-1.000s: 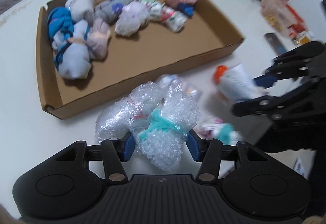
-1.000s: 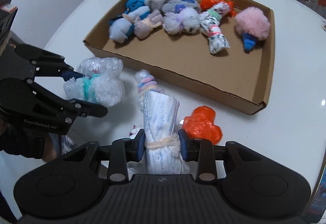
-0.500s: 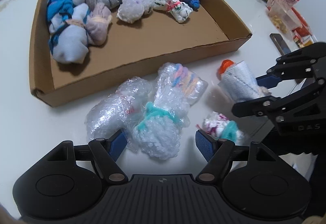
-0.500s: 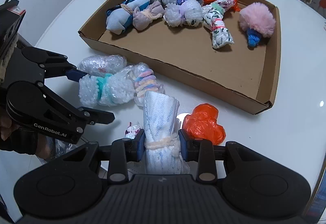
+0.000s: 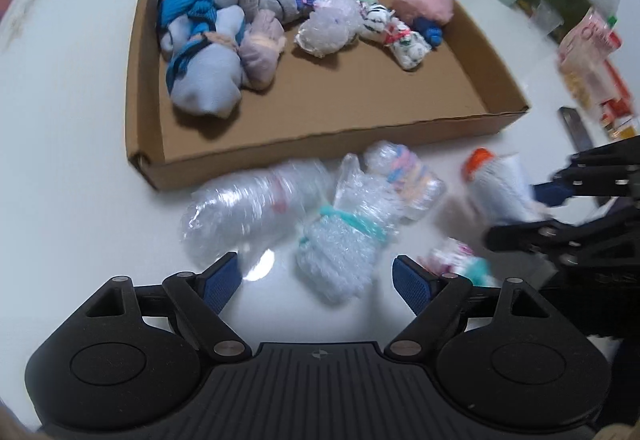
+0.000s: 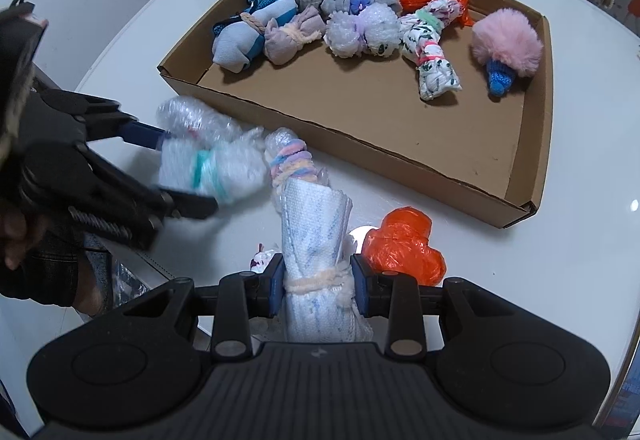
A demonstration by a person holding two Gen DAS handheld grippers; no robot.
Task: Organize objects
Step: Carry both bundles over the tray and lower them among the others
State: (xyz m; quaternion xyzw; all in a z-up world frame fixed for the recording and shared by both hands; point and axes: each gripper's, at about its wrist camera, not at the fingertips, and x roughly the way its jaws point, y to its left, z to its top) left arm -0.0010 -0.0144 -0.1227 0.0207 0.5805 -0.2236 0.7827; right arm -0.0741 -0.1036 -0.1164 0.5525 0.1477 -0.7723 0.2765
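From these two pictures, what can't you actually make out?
- Small bundle beside the left claw: blurred in the left view; in the right view mostly hidden behind the rolled cloth.
- Packets at the table's right edge: blurred, labels unreadable.
- Bubble-wrap bundles: contents unclear through the wrap.
- Orange bag: contents hidden.

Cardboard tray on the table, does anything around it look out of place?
Yes. Several bundles lie outside the cardboard tray, on the table in front of it: two bubble-wrap bundles, a pastel-banded one and an orange plastic one. Inside the tray nothing looks spilled or damaged.
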